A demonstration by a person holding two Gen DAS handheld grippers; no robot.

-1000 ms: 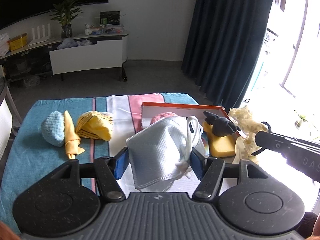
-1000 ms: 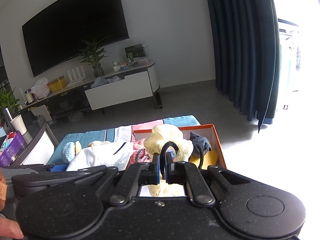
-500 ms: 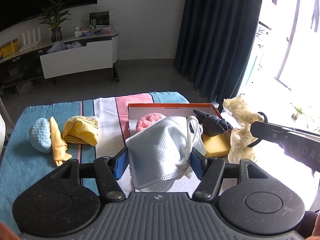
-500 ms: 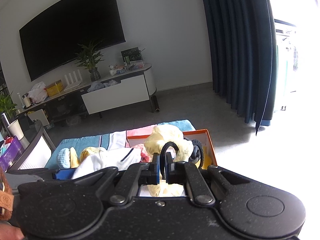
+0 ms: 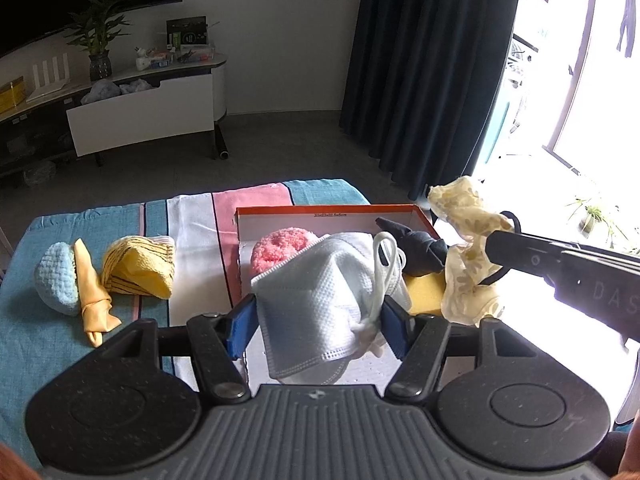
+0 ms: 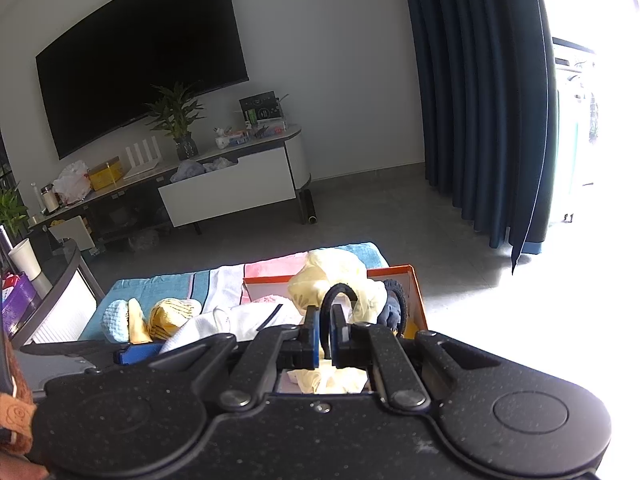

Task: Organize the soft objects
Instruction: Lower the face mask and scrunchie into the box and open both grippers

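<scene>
My left gripper (image 5: 316,320) is shut on a white face mask (image 5: 320,300) and holds it above the near end of the orange box (image 5: 332,210). My right gripper (image 6: 326,332) is shut on a cream floral scrunchie with a black band (image 6: 340,284); it also shows in the left wrist view (image 5: 468,248), over the box's right side. In the box lie a pink fluffy ball (image 5: 280,248), a dark cloth (image 5: 420,248) and a yellow sponge (image 5: 424,292).
On the striped cloth (image 5: 192,220) to the left lie a yellow striped sock (image 5: 140,268), a light blue knit piece (image 5: 56,276) and a yellow knotted cloth (image 5: 92,300). A TV stand (image 6: 224,188) and dark curtains (image 5: 432,72) stand beyond.
Both grippers have risen and tilted a little with their loads; the table and box look lower and farther. The scrunchie stays at the box's right side.
</scene>
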